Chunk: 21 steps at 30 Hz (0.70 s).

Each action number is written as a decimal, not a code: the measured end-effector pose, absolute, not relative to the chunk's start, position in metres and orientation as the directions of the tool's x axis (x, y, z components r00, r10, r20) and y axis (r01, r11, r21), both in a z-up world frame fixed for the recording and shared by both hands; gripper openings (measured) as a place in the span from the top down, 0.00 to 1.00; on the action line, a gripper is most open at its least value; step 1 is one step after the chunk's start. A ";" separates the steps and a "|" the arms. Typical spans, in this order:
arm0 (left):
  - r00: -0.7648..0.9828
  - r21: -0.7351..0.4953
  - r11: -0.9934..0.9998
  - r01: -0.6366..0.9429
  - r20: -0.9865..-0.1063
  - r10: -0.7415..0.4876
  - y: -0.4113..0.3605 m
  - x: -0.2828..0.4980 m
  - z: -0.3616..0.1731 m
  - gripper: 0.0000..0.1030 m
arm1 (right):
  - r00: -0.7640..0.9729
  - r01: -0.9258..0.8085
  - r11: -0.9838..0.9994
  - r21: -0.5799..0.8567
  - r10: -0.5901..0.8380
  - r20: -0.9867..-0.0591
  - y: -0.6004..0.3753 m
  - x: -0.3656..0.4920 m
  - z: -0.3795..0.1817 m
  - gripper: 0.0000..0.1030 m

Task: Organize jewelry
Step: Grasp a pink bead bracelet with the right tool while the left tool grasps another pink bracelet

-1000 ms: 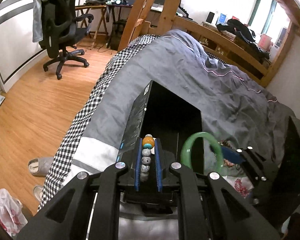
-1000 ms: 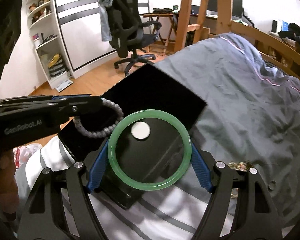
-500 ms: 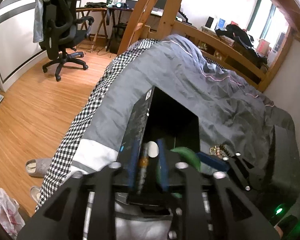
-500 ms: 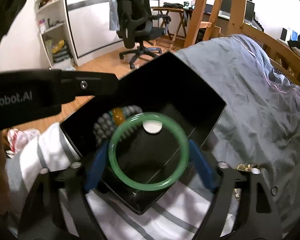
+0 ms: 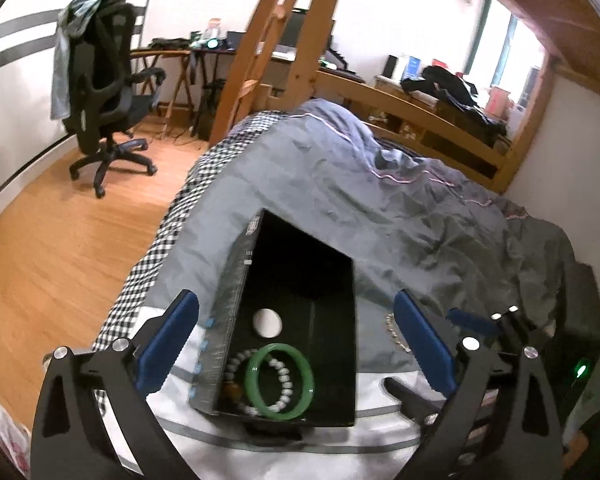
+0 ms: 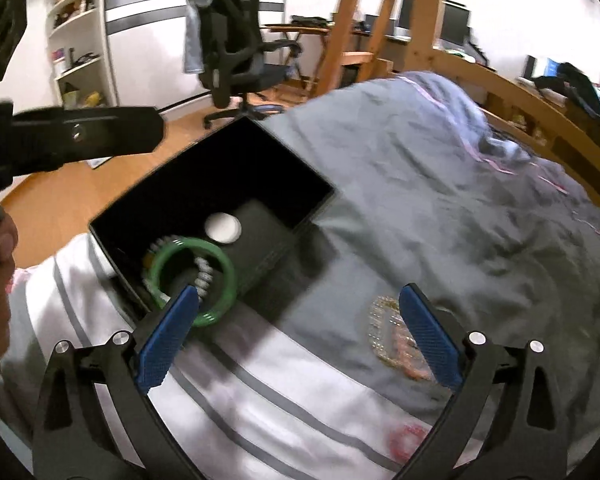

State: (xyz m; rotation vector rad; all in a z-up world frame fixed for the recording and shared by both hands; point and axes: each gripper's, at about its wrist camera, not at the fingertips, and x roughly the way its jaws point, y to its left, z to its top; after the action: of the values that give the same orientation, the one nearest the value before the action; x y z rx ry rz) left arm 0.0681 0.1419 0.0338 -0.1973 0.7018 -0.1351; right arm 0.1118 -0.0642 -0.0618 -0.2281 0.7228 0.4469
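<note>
A black open box (image 5: 236, 312) (image 6: 300, 184) lies on the bed. Inside it, at the near end, lie a green bangle (image 5: 281, 381) (image 6: 228, 276) and a grey bead bracelet (image 5: 236, 360) (image 6: 204, 276) with an amber bead, the bangle on top. A white disc (image 5: 269, 322) (image 6: 222, 229) sits on the box floor. My left gripper (image 5: 296, 344) is open and empty above the box. My right gripper (image 6: 300, 332) is open and empty, just right of the box. A gold chain (image 6: 384, 328) (image 5: 394, 332) and a pink bracelet (image 6: 406, 440) lie on the cover to the right.
The bed has a grey duvet (image 5: 380, 208) and a white striped cover (image 6: 260, 400) at the near end. A black office chair (image 5: 104, 92) stands on the wood floor to the left. A wooden ladder (image 5: 268, 40) and bed frame stand behind.
Both grippers have opened. The bead bracelet left the left gripper and the green bangle left the right gripper; both now lie in the box. Both grippers have drawn back from the box.
</note>
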 end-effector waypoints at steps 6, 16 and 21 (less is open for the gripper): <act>0.738 -0.163 0.976 0.141 -0.640 -0.214 0.098 0.067 0.030 0.06 | 0.696 -0.372 0.925 -0.075 0.224 -0.682 -0.124 0.106 -0.054 0.04; 0.687 -0.130 0.957 0.259 -0.671 -0.277 0.028 0.067 0.008 0.06 | 0.690 -0.283 0.959 -0.014 0.194 -0.697 -0.200 0.089 -0.064 0.04; 0.650 -0.118 0.947 0.300 -0.701 -0.294 -0.009 0.080 -0.017 0.06 | 0.640 -0.320 0.947 0.006 0.220 -0.736 -0.210 0.074 -0.099 0.04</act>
State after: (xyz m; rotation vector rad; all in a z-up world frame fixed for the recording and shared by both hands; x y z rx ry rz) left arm 0.0795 -0.0094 -0.0174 0.0085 0.7947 -0.3374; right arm 0.0744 -0.2101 -0.0988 -0.1295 0.8211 0.3091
